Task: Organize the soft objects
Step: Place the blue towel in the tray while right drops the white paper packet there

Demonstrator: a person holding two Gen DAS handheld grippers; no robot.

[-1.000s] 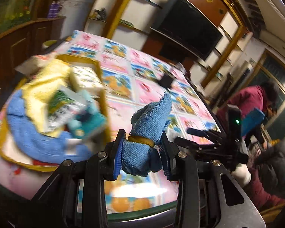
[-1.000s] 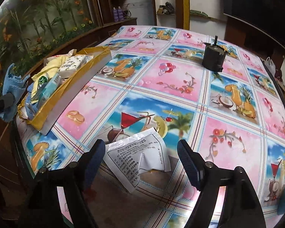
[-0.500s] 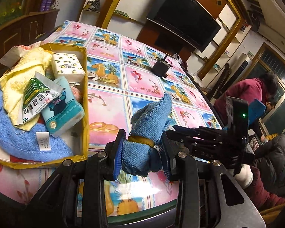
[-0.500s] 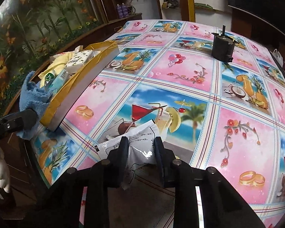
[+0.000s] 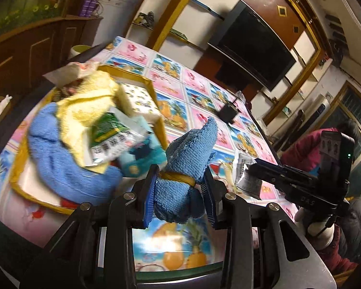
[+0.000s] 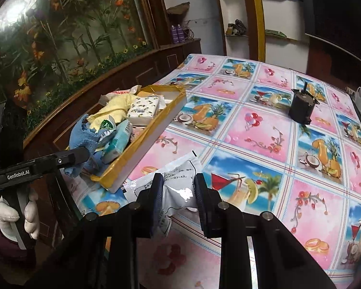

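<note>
The left claw (image 5: pixel 179 192) is clenched on a rolled blue cloth (image 5: pixel 189 154) bound by a yellow band, the roll sticking up between its jaws just beside the gold-edged box (image 6: pixel 142 144) of towels and packets. The right claw (image 6: pixel 178 192) has just been closing and now pinches a white packet (image 6: pixel 178 187) squarely between its pads, lifted above the desk (image 6: pixel 264 144).

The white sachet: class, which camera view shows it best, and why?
The right wrist view: the white sachet sits centred and sharp between the right claw pads, its print visible. The left wrist view shows it only small and side-on, at the right claw's tip.
</note>
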